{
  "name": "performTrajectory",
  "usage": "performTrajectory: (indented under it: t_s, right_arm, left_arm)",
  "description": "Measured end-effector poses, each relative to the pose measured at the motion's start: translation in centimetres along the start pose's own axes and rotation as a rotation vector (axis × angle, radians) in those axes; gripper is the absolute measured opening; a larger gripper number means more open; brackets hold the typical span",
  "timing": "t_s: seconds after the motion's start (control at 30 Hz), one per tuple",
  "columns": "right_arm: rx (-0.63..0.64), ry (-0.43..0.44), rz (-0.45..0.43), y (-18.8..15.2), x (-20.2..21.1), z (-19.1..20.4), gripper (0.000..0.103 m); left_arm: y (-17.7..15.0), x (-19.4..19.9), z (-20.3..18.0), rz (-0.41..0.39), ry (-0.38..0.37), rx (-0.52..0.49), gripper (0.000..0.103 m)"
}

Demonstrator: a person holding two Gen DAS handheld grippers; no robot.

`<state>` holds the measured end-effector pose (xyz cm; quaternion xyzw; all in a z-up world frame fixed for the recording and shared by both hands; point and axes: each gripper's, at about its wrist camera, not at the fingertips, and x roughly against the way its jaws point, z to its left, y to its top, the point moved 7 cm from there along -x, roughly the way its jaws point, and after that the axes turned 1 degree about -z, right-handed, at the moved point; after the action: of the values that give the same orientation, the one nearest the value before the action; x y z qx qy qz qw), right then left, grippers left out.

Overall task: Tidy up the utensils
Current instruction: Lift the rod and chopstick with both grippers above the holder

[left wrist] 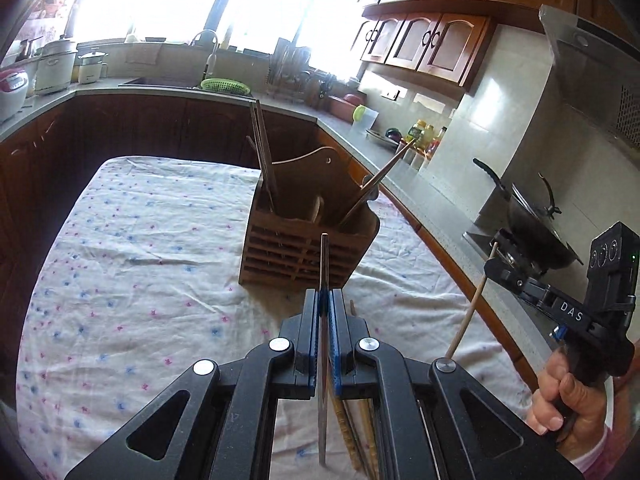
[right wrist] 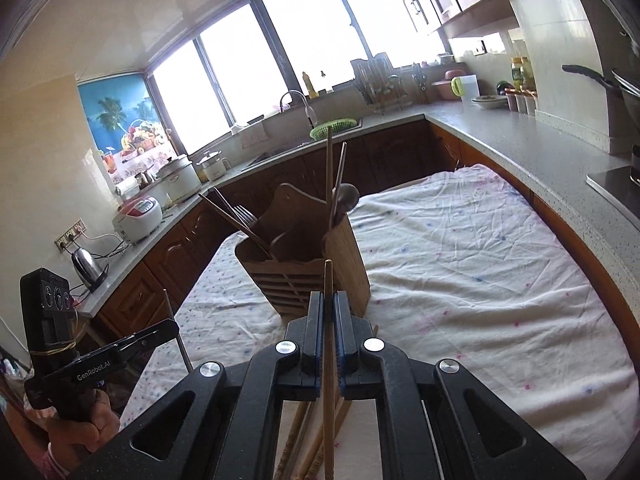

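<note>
A wooden utensil holder stands on the cloth-covered table and also shows in the right wrist view. It holds chopsticks, a fork and a spoon. My left gripper is shut on a thin dark metal chopstick, held upright just in front of the holder. My right gripper is shut on a wooden chopstick, also upright near the holder; it also shows in the left wrist view. Loose chopsticks lie on the cloth under the grippers.
The table carries a white floral cloth. Grey countertops wrap around it, with a sink and green basket, rice cookers, a kettle, a wok on the stove and bottles.
</note>
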<state>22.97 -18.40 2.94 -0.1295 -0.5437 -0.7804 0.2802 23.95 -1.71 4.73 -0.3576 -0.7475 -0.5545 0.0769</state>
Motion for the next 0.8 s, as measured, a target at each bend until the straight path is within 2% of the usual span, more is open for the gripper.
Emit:
performTrajectory:
  t_s: [0.17,0.53,0.8]
  right_arm:
    - [0.019,0.014,-0.044,1.4,1.2,1.1,0.005]
    - [0.031,0.020,-0.091,3.2,1.8,1.5,0.005]
    - [0.046,0.020,-0.154,6.3,1.6,1.9,0.005]
  left_arm:
    - [0.5,1.6,0.0,-0.030,-0.005,-0.003,0.003]
    - [2.0,1.9,0.1,-0.074,-0.002,-0.009,0.003]
    - [6.1,2.3,-0.1,-0.161,-0.002,-0.031,0.003]
